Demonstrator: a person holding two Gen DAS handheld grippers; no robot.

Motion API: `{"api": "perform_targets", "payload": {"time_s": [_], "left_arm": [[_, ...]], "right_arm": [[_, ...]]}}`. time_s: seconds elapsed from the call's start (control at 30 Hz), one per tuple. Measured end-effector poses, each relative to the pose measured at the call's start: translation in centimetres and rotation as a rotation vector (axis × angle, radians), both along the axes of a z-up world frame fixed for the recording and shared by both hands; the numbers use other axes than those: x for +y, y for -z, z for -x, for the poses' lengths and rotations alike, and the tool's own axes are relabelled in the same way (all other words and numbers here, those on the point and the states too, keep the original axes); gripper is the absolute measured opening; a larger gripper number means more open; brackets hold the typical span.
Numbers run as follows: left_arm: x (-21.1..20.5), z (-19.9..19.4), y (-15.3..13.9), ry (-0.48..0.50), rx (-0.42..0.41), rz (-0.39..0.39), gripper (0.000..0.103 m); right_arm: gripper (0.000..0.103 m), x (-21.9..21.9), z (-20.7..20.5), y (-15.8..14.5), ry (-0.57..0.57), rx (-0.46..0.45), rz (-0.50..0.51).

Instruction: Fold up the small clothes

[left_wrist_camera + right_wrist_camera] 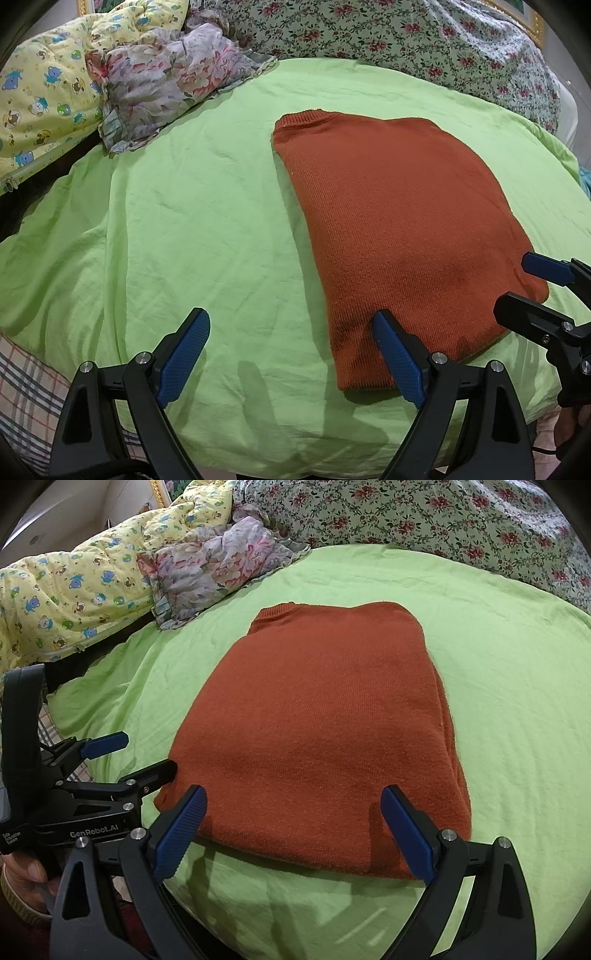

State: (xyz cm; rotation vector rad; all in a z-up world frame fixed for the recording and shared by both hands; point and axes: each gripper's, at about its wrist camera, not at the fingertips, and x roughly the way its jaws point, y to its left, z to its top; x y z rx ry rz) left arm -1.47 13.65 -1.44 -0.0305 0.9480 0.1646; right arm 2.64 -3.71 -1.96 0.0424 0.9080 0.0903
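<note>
A rust-orange knitted sweater (pixel 399 221) lies folded into a compact rectangle on the lime-green sheet (pixel 184 221), its collar at the far end. My left gripper (pixel 291 315) hovers open at the sweater's near left corner, one finger over the sheet and the other above the knit, holding nothing. In the right wrist view the sweater (pixel 325 720) fills the middle. My right gripper (pixel 294 792) stands open above its near edge, both blue pads (pixel 181 830) clear of the cloth. The left gripper (pixel 150 751) shows at that view's left side, and the right gripper (pixel 513 284) at the other view's right edge.
A yellow cartoon-print quilt (pixel 44 92) and a crumpled pastel floral cloth (pixel 166 85) lie at the far left. A floral green-white cover (pixel 406 40) runs along the back. Plaid fabric (pixel 26 387) shows at the near left. A hand (pixel 26 878) holds the left tool.
</note>
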Motion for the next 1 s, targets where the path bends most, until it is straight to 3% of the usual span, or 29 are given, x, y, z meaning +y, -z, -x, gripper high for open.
{"api": "perform_targets", "payload": {"time_s": [1.0], "left_arm": [[-0.15, 0.2, 0.05, -0.004, 0.003, 0.014, 0.091]], "right_arm": [[0.095, 0.22, -0.04, -0.32, 0.0, -0.003, -0.002]]}}
